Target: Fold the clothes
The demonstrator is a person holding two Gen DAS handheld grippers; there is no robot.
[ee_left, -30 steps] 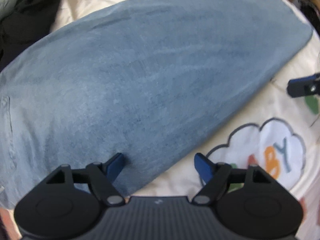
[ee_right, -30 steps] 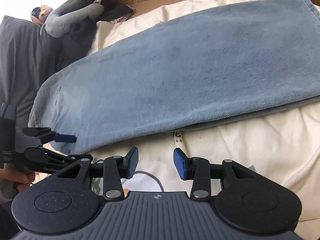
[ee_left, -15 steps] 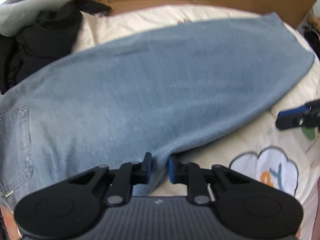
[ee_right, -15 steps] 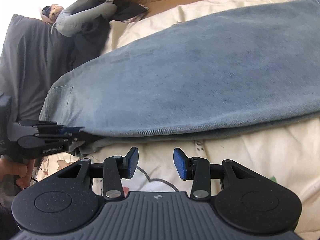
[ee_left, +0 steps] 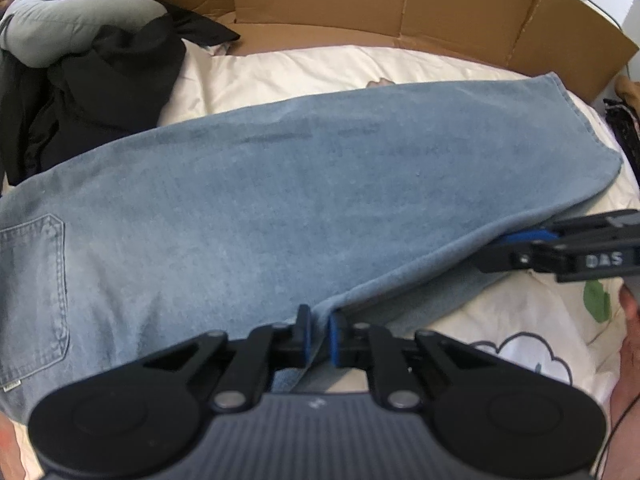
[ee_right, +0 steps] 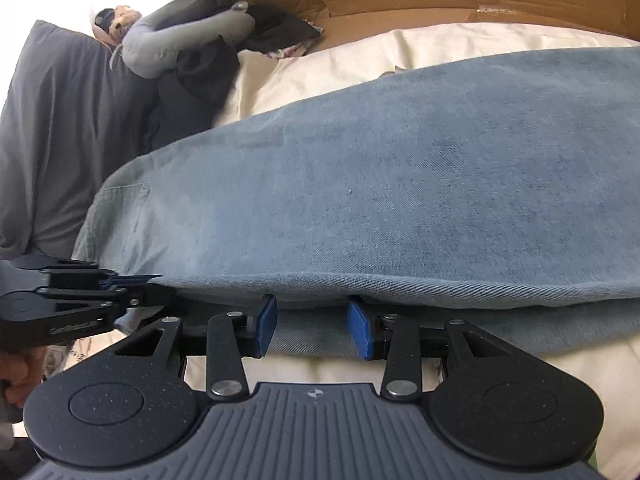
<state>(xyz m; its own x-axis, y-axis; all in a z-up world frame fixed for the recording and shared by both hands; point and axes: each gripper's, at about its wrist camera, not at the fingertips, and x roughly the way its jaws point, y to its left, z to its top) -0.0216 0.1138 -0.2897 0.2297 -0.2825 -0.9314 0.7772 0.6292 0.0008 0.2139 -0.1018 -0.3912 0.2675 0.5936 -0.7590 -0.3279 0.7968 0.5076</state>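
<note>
Blue jeans (ee_left: 312,200) lie flat across your cream bedsheet (ee_left: 304,68), legs stacked. Your left gripper (ee_left: 318,334) pinches the near edge of the top leg, lifting it slightly. Your right gripper (ee_right: 312,330) is spread wide, its pads (ee_right: 266,324) at the same edge, nothing clamped.

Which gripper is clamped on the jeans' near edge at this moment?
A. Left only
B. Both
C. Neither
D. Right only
A. The left gripper pinches the fold of the jeans between its closed pads, while the right gripper has its pads spread apart at the edge.
</note>
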